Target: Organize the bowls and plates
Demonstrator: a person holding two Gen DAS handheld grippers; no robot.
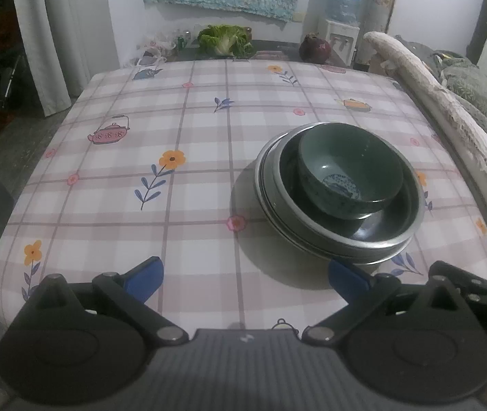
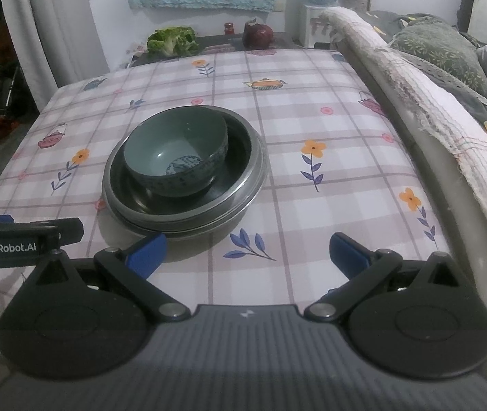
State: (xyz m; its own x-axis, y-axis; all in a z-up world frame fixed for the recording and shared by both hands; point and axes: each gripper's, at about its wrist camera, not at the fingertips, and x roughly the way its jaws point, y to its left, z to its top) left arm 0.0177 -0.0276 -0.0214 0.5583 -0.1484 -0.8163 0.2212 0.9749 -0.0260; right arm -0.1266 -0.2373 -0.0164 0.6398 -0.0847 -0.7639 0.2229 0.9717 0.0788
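Looking down the left wrist view, the left gripper point(image 1: 245, 279) hangs wide and empty — the green bowl point(image 1: 349, 174) sits nested in the dark plate point(image 1: 394, 221) atop metal plates point(image 1: 373, 257) on the desk point(image 1: 175, 205), just ahead to its right. Over to the right wrist view: right gripper point(image 2: 247, 251) wide too, holding nothing, stack ahead-left. Stacking looks essentially done — nothing loose in sight.
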